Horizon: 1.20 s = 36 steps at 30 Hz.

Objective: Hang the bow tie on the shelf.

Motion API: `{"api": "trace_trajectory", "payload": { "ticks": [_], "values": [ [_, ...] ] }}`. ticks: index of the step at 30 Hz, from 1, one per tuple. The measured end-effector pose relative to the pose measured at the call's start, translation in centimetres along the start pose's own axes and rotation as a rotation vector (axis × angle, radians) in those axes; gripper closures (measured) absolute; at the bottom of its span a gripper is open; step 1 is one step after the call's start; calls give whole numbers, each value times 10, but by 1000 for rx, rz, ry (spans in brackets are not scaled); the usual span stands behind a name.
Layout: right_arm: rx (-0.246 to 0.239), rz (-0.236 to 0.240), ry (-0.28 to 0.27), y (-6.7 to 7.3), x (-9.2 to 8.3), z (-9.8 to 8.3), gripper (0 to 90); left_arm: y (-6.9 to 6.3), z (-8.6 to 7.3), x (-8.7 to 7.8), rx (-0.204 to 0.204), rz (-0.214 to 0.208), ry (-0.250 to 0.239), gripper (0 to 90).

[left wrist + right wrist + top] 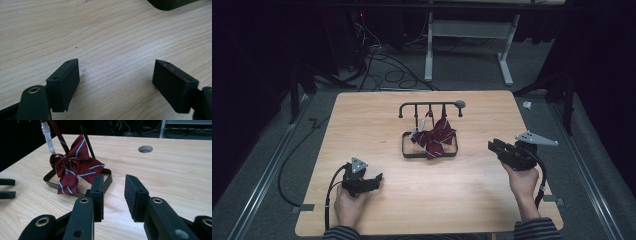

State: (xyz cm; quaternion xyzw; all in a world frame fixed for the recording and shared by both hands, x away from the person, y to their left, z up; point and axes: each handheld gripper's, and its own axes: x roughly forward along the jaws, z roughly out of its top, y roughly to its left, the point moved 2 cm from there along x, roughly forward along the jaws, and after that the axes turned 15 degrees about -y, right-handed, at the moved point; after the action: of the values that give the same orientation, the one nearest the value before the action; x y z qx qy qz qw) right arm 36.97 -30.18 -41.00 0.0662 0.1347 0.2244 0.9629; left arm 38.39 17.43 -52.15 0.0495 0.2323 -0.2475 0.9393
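A dark red bow tie (435,137) with pale stripes hangs on a low black hook rack (429,104) at the middle of the wooden table (452,195), and droops over the rack's base frame. My left gripper (377,180) rests low near the front left and is open, with bare wood between its jaws (116,62). At the right, my right gripper (493,148) is held above the table and points toward the rack, open and holding nothing (114,177). In the right gripper view the bow tie (72,167) lies just beyond the jaws, to their left.
A round hole (145,149) in the tabletop sits behind the rack's right end. Cables (387,70) and a white-legged stand (467,30) are on the floor beyond the far edge. The rack's base corner (170,3) shows in the left gripper view.
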Motion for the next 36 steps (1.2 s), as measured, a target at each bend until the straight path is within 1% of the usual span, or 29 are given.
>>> {"api": "trace_trajectory", "payload": {
  "ticks": [8, 14, 21, 25, 36],
  "values": [
    [15, 0, 9, -2, 0, -9, 706, 0, 0, 0, 1, 0, 0, 223],
    [32, 3, 27, -2, 3, -21, 705, 0, 0, 0, 0, 0, 0, 223],
    [54, 2, 45, -3, 4, -31, 705, 0, 0, 0, 0, 0, 0, 223],
    [58, 2, 48, -4, 5, -36, 705, 0, 0, 0, 0, 0, 0, 223],
    [83, -14, 71, -6, 10, -53, 705, 0, 0, 0, 1, 0, 0, 223]
  ]
}}
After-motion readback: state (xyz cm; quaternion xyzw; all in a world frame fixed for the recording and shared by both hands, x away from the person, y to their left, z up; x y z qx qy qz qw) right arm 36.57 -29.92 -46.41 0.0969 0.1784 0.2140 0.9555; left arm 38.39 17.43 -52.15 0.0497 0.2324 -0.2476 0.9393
